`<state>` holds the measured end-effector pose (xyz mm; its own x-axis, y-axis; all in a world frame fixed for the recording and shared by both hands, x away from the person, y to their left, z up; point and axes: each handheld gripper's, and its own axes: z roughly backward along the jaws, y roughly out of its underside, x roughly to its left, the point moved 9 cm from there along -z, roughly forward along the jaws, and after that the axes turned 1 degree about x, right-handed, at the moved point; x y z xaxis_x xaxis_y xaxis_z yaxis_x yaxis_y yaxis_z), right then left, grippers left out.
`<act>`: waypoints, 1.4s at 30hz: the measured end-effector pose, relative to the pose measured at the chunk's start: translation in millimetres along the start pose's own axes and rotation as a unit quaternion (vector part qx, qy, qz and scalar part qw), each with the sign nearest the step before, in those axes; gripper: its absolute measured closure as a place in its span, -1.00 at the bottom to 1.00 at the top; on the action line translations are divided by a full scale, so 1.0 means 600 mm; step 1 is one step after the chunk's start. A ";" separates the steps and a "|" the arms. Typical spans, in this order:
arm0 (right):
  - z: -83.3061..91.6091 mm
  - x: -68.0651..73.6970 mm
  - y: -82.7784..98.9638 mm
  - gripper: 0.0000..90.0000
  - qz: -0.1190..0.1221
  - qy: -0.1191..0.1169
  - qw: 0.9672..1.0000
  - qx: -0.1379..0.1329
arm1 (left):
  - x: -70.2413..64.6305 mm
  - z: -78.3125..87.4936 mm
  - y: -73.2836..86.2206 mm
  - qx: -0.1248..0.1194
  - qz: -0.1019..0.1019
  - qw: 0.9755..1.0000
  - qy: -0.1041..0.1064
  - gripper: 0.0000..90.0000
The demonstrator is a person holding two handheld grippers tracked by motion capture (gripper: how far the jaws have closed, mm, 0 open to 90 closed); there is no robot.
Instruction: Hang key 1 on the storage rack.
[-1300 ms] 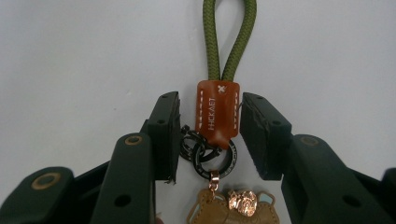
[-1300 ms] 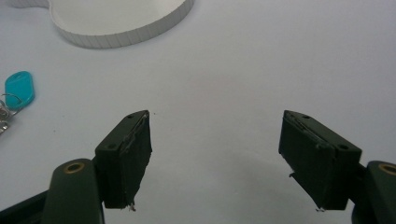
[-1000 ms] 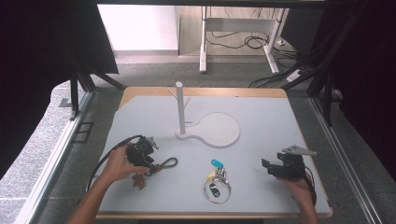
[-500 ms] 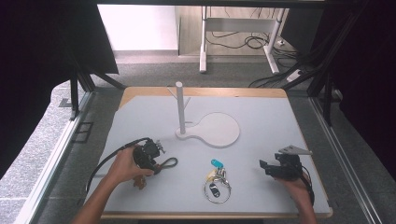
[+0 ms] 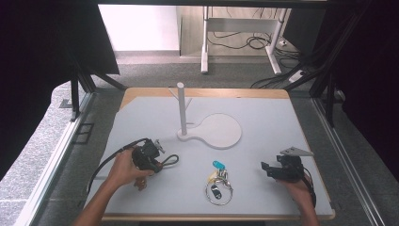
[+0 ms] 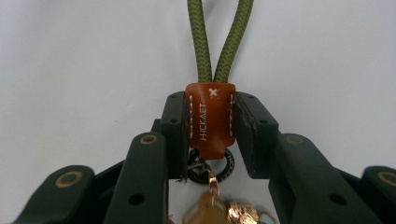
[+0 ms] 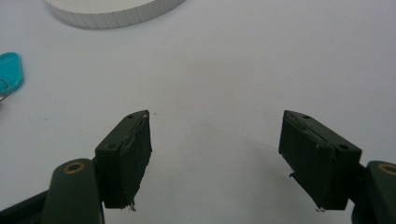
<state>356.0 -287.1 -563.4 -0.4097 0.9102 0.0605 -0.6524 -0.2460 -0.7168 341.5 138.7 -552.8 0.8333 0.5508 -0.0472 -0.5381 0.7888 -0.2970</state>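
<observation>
Item: green cord keychain [image 6: 219,42], a doubled braided loop gathered into an orange leather tab [image 6: 211,119], with a dark ring [image 6: 219,165] and gold charms [image 6: 219,212] hanging below the tab.
Location: front-left part of the grey table [image 5: 263,122], under the left hand; in the high view the cord loop [image 5: 170,160] lies flat on the table, running out from the jaws towards the table's middle.

Left gripper [image 6: 211,123]: jaws have just been closing and now press on both side edges of the leather tab, so the tab sits squarely between the pads. The cord extends ahead of the fingertips; ring and charms lie behind them, towards the gripper body. The tab is probably chosen as the grip point because it is the stiffest, flattest part and keeps the loop free and open ahead of the jaws, which would suit hanging it on a peg.

Right gripper [image 7: 215,154]: jaws stand wide apart, nothing between them, bare table beneath. It rests at the front-right of the table [image 5: 275,170], apparently idle and clear of the left hand's work.

Other stock:
- White stand [image 5: 181,110], upright post with short side pegs on a round flat base, table centre, well apart from both grippers.
- Second key bunch [image 5: 219,183], with a turquoise tag [image 7: 9,72] and a metal ring, between the two grippers, untouched.
</observation>
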 end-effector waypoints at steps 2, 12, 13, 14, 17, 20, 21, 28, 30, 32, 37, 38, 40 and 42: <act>0.000 -0.002 0.000 -0.43 0.000 0.000 1.000 -0.001 | 0.005 0.016 -0.008 -0.033 0.021 0.999 0.010 0.48; 0.003 -0.014 0.004 -0.43 -0.014 0.001 1.000 -0.002 | 0.020 0.097 -0.028 -0.096 0.021 0.995 0.004 0.48; 0.004 -0.013 0.004 -0.43 -0.014 0.001 1.000 -0.002 | 0.022 0.106 -0.032 -0.099 0.021 0.995 0.001 0.48; 0.004 -0.013 0.004 -0.43 -0.013 0.001 1.000 -0.002 | 0.022 0.109 -0.033 -0.101 0.021 0.995 0.003 0.48; 0.003 -0.012 0.004 -0.43 -0.013 0.001 1.000 0.000 | 0.023 0.114 -0.036 -0.101 0.023 0.995 0.006 0.48; 0.002 -0.010 0.005 -0.43 -0.015 -0.008 1.000 0.000 | 0.026 0.117 -0.039 -0.101 0.026 0.994 0.007 0.48; 0.002 -0.008 0.004 -0.44 -0.017 -0.014 1.000 -0.001 | 0.029 0.120 -0.042 -0.106 0.030 0.994 0.009 0.48; 0.006 -0.001 0.000 -0.44 -0.018 -0.034 0.999 -0.007 | 0.039 0.135 -0.054 -0.113 0.037 0.993 0.009 0.48; 0.005 -0.003 0.001 -0.44 -0.018 -0.032 0.999 -0.006 | 0.043 0.142 -0.058 -0.113 0.035 0.993 0.007 0.48; 0.004 -0.005 0.003 -0.44 -0.018 -0.030 0.999 -0.005 | 0.047 0.151 -0.065 -0.118 0.036 0.992 0.008 0.48; 0.012 -0.010 -0.007 -0.39 -0.014 -0.007 0.999 -0.028 | 0.053 0.162 -0.073 -0.120 0.041 0.992 0.007 0.48; 0.015 -0.009 -0.010 -0.39 -0.014 -0.009 0.999 -0.033 | 0.056 0.167 -0.078 -0.122 0.043 0.992 0.005 0.48; 0.016 -0.009 -0.011 -0.39 -0.014 -0.009 0.999 -0.036 | 0.058 0.169 -0.079 -0.121 0.043 0.992 0.004 0.48; 0.016 -0.009 -0.009 -0.39 -0.015 -0.009 0.999 -0.031 | 0.061 0.172 -0.082 -0.121 0.045 0.992 0.003 0.48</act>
<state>355.7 -294.0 -553.6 -0.4025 0.9105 0.0952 -0.6246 -0.1971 -0.7556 385.7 148.4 -441.6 0.7843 0.6140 -0.0886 -0.5646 0.6474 -0.5119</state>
